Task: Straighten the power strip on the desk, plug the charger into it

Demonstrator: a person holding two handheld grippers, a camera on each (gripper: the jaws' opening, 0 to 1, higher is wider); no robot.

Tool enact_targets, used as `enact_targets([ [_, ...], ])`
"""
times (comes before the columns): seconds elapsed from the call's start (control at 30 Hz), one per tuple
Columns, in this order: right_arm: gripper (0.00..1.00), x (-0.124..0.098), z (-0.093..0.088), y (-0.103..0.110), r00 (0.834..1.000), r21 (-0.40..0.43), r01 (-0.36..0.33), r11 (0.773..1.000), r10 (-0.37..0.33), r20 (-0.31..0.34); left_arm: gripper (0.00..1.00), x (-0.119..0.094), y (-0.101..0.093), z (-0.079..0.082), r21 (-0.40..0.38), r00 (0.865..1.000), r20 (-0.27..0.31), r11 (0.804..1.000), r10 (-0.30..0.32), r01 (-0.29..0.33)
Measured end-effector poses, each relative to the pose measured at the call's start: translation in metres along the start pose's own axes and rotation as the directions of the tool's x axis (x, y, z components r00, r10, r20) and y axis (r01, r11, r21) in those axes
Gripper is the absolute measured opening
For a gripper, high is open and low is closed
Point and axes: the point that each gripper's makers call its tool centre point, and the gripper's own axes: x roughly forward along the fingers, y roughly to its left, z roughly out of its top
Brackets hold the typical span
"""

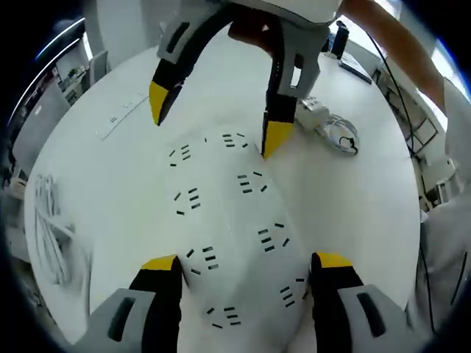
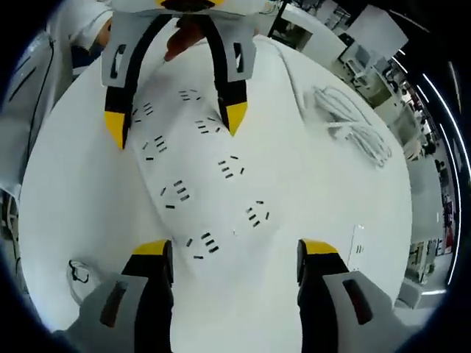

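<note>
— Two rows of sockets mark the power strip (image 1: 235, 243); can you make out its outline?
— Barely. It is white on the white table (image 1: 353, 213), so its edges melt away, and in the left gripper view its near end is cut off at the bottom. It lies out on the tabletop, away from the edges, stretched between the two grippers.
— How do the left gripper (image 1: 243, 266) fingers stand?
— Wide apart, one yellow-tipped finger on each side of the strip's near end. Whether they touch its sides I cannot tell.
— And the right gripper (image 2: 234, 254)?
— Also spread wide, straddling the opposite end of the strip (image 2: 202, 187). In the left gripper view it comes in from the top, with one fingertip (image 1: 277, 137) at the strip's far end; contact is unclear.
— Where is the charger (image 1: 315, 114)?
— Just beyond that fingertip, nearer the table's edge, a white block with a coiled cord (image 1: 341, 136); small and blurred.
— Anything else?
— A bundled white cable (image 2: 353, 125) lies well apart, by another edge, and a hand (image 2: 184, 37) behind the left gripper is mostly hidden.
</note>
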Motion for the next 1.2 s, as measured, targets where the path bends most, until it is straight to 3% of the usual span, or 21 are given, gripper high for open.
enact_targets([
  [0.5, 0.75, 0.015, 0.005, -0.001, 0.986, -0.133, -0.133, 0.982, 0.117, -0.119, 0.72, -0.001, -0.001, -0.001, 0.001, 1.0, 0.001, 1.0, 0.0, 0.0],
  [0.73, 0.74, 0.017, 0.005, -0.001, 0.981, -0.158, -0.165, 0.974, 0.145, -0.132, 0.73, -0.001, -0.001, -0.001, 0.002, 1.0, 0.0, 1.0, 0.0, 0.0],
  [0.83, 0.67, 0.017, 0.005, 0.007, 0.972, -0.162, -0.216, 0.963, 0.196, -0.132, 0.73, -0.001, -0.001, -0.001, 0.003, 1.0, 0.001, 1.0, 0.0, 0.0],
  [1.2, 0.66, 0.017, 0.005, 0.008, 0.97, -0.159, -0.222, 0.962, 0.201, -0.14, 0.73, -0.001, 0.0, 0.0, 0.005, 1.0, -0.002, 1.0, 0.003, -0.003],
])
